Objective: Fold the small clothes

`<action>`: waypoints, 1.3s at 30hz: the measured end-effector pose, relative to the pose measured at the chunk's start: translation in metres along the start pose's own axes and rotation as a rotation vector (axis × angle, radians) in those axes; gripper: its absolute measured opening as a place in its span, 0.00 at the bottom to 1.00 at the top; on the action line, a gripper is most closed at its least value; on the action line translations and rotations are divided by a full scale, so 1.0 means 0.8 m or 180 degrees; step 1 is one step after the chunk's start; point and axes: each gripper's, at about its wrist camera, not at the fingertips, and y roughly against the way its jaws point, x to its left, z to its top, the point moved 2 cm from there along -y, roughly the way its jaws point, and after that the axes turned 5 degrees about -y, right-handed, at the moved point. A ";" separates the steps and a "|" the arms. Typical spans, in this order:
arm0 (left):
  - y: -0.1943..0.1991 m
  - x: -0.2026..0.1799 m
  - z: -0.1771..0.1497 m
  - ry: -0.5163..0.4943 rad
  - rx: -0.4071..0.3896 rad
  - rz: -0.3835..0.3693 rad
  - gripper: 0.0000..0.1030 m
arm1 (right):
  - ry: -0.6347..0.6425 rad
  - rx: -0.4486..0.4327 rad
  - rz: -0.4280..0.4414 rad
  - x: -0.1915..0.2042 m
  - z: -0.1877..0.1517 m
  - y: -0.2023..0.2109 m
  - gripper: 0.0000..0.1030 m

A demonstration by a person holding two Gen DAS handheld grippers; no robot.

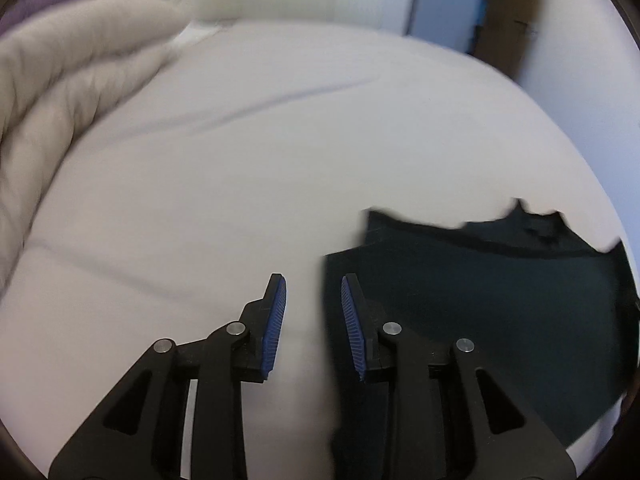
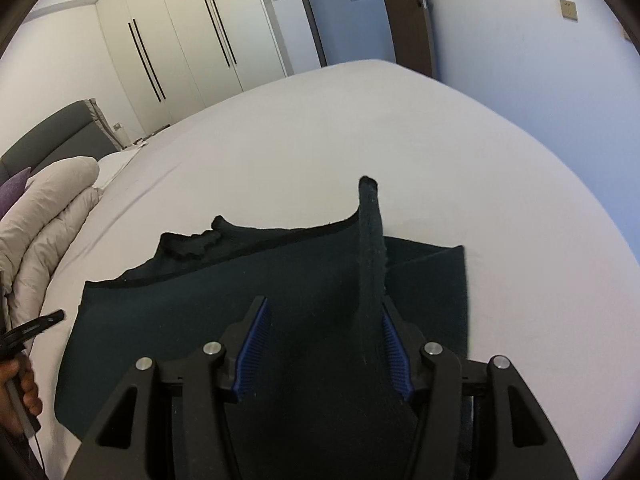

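Observation:
A dark green-black garment (image 2: 192, 312) lies partly folded on the white bed sheet (image 2: 320, 152); it also shows in the left wrist view (image 1: 480, 300) at the right. My right gripper (image 2: 324, 308) is open just above the garment, and a raised strip of the fabric (image 2: 370, 248) stands up against its right finger. My left gripper (image 1: 313, 284) is open and empty over the sheet at the garment's left edge. Its fingertip (image 2: 52, 317) shows at the left of the right wrist view.
A beige duvet (image 1: 60, 92) is bunched at the left of the bed, with a purple pillow (image 2: 14, 192) and a grey headboard (image 2: 60, 132) behind. White wardrobes (image 2: 192, 40) and a door (image 2: 404, 12) stand beyond the bed.

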 end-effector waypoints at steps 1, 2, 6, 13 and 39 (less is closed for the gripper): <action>0.004 -0.015 0.001 -0.0166 -0.0028 -0.0059 0.27 | -0.0039 0.0049 0.0028 0.000 0.001 -0.006 0.56; 0.004 -0.037 0.000 -0.0373 -0.0032 -0.0136 0.27 | -0.0094 0.0120 0.0097 0.000 0.000 -0.014 0.56; -0.040 -0.071 -0.012 -0.0472 0.0328 -0.0219 0.27 | -0.0182 0.0215 0.0045 -0.009 -0.001 -0.033 0.56; -0.058 -0.069 -0.024 -0.0404 0.0402 -0.0230 0.28 | -0.0783 -0.0029 -0.0779 -0.090 0.024 0.005 0.56; -0.052 -0.045 -0.043 0.0011 -0.0067 -0.0606 0.28 | -0.1101 -0.0259 0.0933 -0.095 -0.002 -0.019 0.38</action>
